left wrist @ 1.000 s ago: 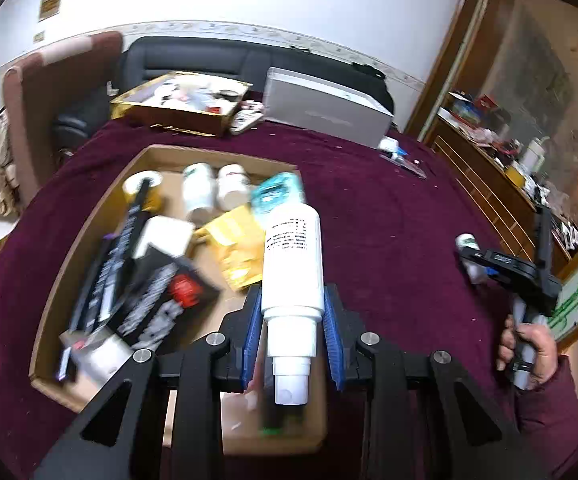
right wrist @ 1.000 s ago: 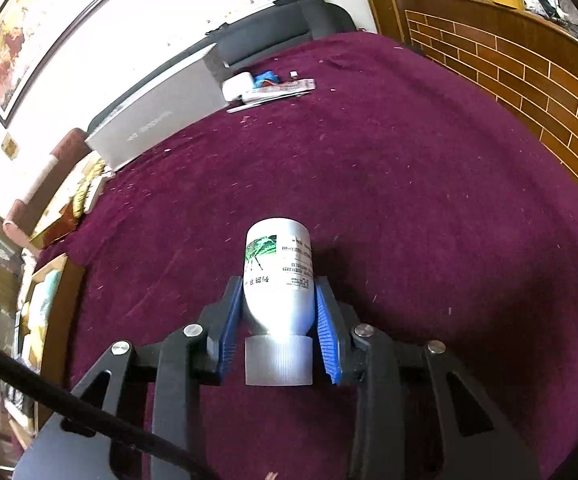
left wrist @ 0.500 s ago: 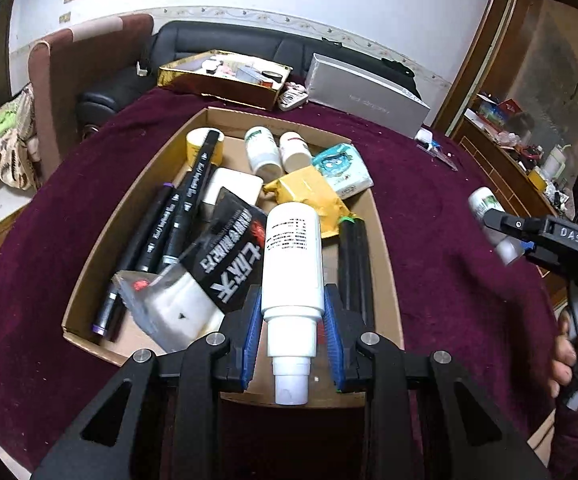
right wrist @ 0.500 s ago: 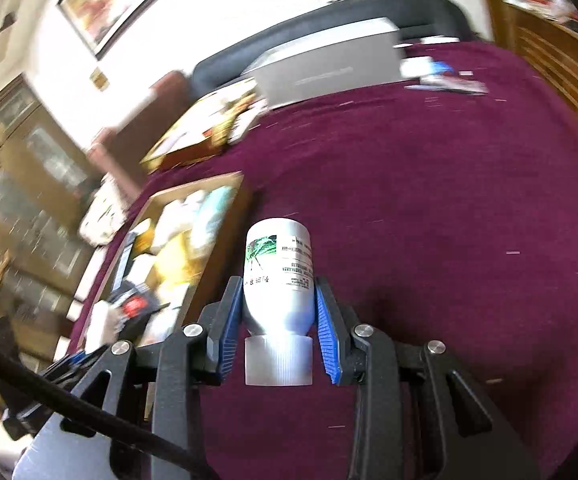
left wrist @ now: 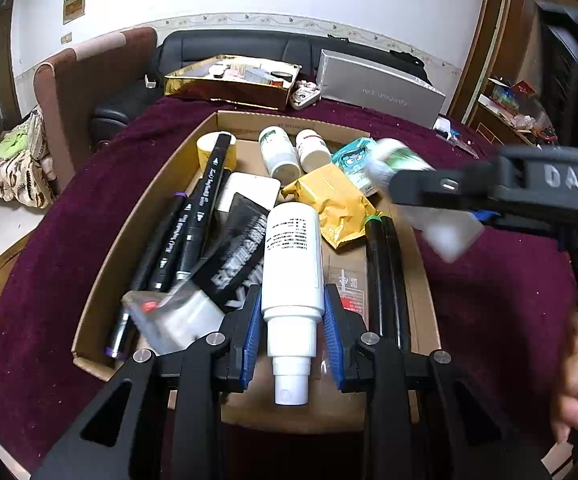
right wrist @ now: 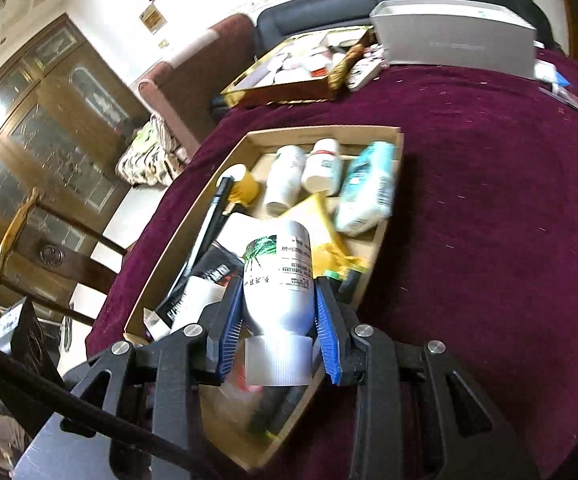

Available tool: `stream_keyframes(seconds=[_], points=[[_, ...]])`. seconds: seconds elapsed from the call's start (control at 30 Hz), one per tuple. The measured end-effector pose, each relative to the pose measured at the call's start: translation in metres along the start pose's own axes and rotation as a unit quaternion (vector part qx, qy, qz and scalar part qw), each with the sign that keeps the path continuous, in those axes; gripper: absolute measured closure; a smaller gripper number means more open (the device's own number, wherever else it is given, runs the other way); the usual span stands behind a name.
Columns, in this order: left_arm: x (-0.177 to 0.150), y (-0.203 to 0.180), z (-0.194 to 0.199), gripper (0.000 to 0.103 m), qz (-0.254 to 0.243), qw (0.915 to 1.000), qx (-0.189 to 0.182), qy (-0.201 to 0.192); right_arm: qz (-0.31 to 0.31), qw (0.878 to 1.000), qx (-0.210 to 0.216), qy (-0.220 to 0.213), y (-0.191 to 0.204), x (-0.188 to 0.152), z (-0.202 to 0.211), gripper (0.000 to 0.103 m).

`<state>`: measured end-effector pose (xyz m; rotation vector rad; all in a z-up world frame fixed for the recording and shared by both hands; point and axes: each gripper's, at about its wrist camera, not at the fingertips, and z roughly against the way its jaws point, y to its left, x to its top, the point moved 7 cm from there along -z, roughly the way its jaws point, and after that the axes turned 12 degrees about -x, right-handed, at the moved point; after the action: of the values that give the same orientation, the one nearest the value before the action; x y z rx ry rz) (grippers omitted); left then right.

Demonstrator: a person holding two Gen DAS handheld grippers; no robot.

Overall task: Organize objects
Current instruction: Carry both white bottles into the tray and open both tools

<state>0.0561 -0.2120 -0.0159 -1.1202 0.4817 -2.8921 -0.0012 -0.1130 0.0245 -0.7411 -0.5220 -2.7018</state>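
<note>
My left gripper point(left wrist: 292, 312) is shut on a white pump bottle point(left wrist: 292, 252), held over the near end of a cardboard tray point(left wrist: 105, 236). My right gripper point(right wrist: 277, 312) is shut on a white bottle with a green label point(right wrist: 279, 276), above the tray's point(right wrist: 385, 224) near right side. In the left wrist view that right gripper point(left wrist: 421, 184) comes in blurred from the right over the tray's right wall. The tray holds black markers point(left wrist: 197, 216), two small white bottles point(left wrist: 279, 154), a gold packet point(left wrist: 335, 208), a teal tissue pack point(left wrist: 355, 158) and a black packet point(left wrist: 241, 256).
A dark red cloth point(left wrist: 501, 280) covers the table. A gold box point(left wrist: 229, 84) and a grey box point(left wrist: 377, 88) stand at the far edge before a black sofa point(left wrist: 241, 46). Chairs point(right wrist: 53, 256) stand left of the table. A hand point(left wrist: 573, 392) shows at lower right.
My right gripper has swung left with its bottle, from over bare cloth to above the tray. My left gripper with the pump bottle has sunk a little toward the tray.
</note>
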Motion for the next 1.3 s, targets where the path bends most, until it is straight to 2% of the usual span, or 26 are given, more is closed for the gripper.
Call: stream_keyframes(seconds=[0.3, 0.53, 1.03, 1.13, 1.23, 1.3], points=[[0.003, -0.003, -0.007, 0.078, -0.015, 0.9999, 0.006, -0.001, 0.026, 0.999, -0.006, 0.025, 0.027, 0.009, -0.038, 0.07], [0.003, -0.002, -0.009, 0.078, -0.017, 0.9998, 0.005, -0.004, 0.018, 0.999, -0.008, 0.035, 0.022, 0.013, -0.055, 0.07], [0.003, 0.0, -0.015, 0.078, 0.0, 1.0, -0.003, -0.007, 0.027, 0.999, -0.021, 0.031, 0.025, 0.014, -0.061, 0.068], [0.001, 0.0, -0.015, 0.077, 0.005, 0.9999, -0.011, -0.003, 0.02, 0.999, -0.011, 0.026, 0.026, 0.015, -0.056, 0.062], [0.0, -0.002, -0.013, 0.072, 0.009, 0.9999, -0.015, -0.001, 0.017, 1.0, -0.001, 0.01, 0.029, 0.018, -0.044, 0.057], [0.001, -0.006, -0.007, 0.062, 0.006, 0.9998, -0.015, -0.009, 0.018, 1.0, 0.003, -0.008, 0.031, 0.021, -0.031, 0.056]])
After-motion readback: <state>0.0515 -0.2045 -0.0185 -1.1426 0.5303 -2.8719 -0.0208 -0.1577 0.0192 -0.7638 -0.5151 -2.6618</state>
